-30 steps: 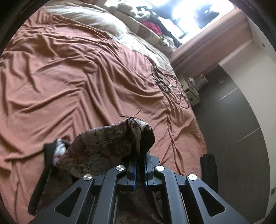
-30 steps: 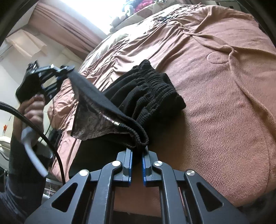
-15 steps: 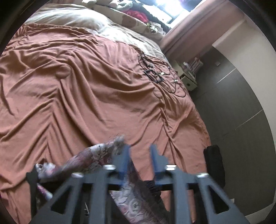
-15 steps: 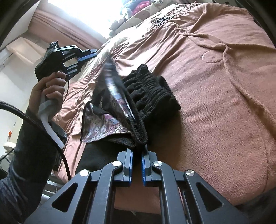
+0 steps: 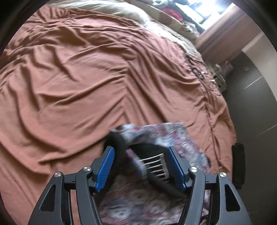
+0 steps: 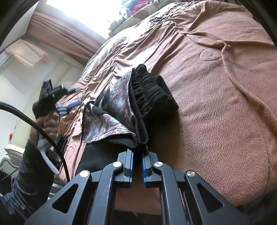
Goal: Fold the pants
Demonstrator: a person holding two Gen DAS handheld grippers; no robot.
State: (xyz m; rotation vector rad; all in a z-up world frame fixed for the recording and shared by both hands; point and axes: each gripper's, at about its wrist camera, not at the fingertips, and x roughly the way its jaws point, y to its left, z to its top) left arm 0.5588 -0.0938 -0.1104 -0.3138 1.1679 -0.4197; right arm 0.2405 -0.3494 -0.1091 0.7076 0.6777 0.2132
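Note:
The pants [image 6: 110,119] are floral patterned with a black ribbed waistband [image 6: 152,90], bunched on the brown bedspread [image 6: 225,97]. My right gripper [image 6: 137,155] is shut on the black waistband edge at the bed's near side. My left gripper [image 5: 141,155] is open and empty, hovering just above the patterned fabric [image 5: 174,136], which is blurred below it. In the right wrist view the left gripper [image 6: 69,98] is held up in a hand, left of the pants, jaws apart.
The wrinkled bedspread [image 5: 83,83] fills most of the left wrist view. Pillows and piled clothes [image 5: 166,12] lie at the headboard by a bright window. A black cable [image 5: 197,67] lies near the bed's right edge. Dark floor [image 5: 251,112] runs beside it.
My left gripper opened and let go of the patterned pant fabric, which dropped onto the bed. The left gripper drew back and down. My right gripper kept its hold on the waistband.

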